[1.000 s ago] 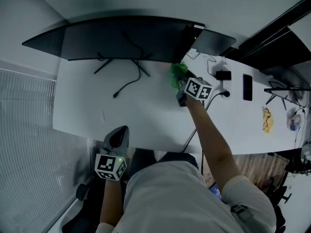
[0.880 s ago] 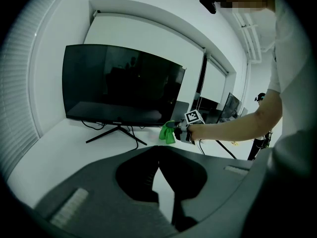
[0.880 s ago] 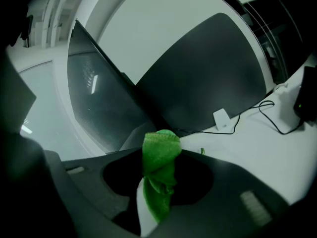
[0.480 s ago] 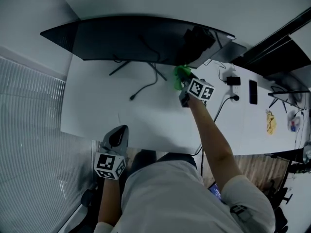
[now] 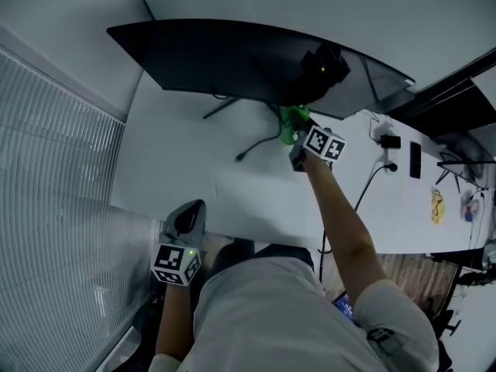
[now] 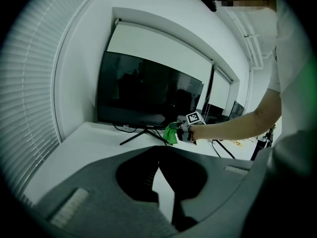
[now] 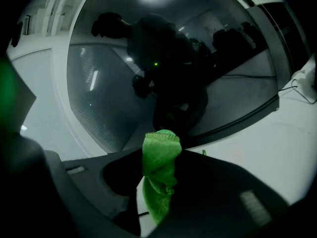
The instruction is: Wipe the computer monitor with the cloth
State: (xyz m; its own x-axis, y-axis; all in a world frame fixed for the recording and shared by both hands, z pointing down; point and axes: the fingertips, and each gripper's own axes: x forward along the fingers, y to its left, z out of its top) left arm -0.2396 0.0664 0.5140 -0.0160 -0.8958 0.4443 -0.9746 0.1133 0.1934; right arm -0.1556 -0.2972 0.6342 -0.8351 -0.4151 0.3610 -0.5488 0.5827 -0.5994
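Observation:
The wide black curved monitor [image 5: 232, 56] stands at the back of the white desk [image 5: 194, 169]. My right gripper [image 5: 297, 134] is shut on a green cloth [image 5: 292, 122], held up at the lower edge of the screen's right part. In the right gripper view the cloth [image 7: 161, 165] sticks up between the jaws of the right gripper [image 7: 159, 185], close to the dark screen [image 7: 124, 78]. My left gripper [image 5: 186, 218] hangs low off the desk's front edge, shut and holding nothing. The left gripper view shows the monitor [image 6: 143, 98] and the cloth [image 6: 172, 133] far ahead.
The monitor's stand legs [image 5: 232, 107] and a loose cable [image 5: 260, 144] lie under the screen. A second screen [image 5: 380, 84] stands to the right, with a charger [image 5: 390, 141], a phone [image 5: 415, 160] and a yellow item [image 5: 436, 206] beyond. Window blinds [image 5: 54, 153] run along the left.
The right gripper has carried the cloth up from the desk to the monitor's lower edge. The head view has swung left. The left gripper has stayed put.

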